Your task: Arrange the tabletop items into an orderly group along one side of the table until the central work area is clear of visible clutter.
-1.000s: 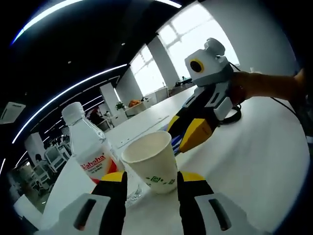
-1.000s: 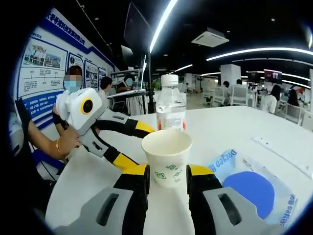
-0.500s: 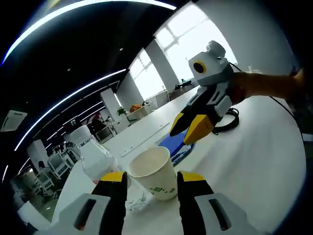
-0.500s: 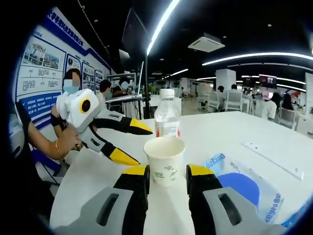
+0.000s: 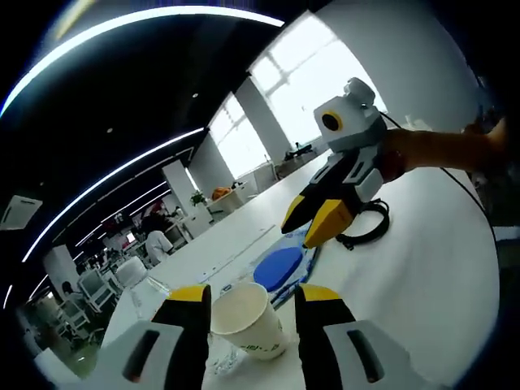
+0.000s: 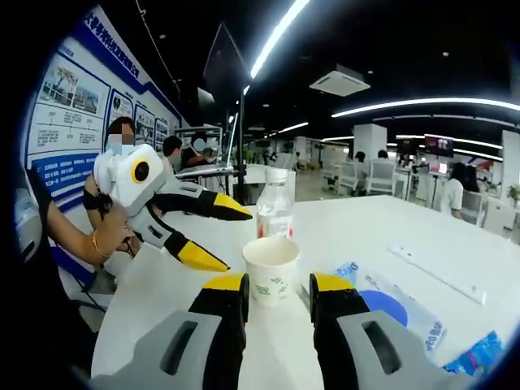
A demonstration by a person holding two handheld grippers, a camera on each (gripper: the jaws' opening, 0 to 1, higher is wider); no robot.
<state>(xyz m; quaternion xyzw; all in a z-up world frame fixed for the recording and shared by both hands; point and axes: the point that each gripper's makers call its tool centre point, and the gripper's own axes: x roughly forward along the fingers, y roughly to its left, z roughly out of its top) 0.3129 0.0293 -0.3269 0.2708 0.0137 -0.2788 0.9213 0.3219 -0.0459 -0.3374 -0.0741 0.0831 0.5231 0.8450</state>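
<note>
Clutter on white desk (image 6: 341,227), largest first: plastic bag with blue disc (image 6: 388,302) at my right, water bottle (image 6: 275,208) upright behind paper cup (image 6: 271,270), cup standing free.

Left gripper (image 6: 213,234) fingers apart, beside cup. Right gripper (image 5: 313,218) fingers apart, above bag.

Risks I see: empty cup light, a nudge from either finger tips it; bottle just behind, knock could topple it; cable (image 5: 367,223) near bag may snag.
</note>
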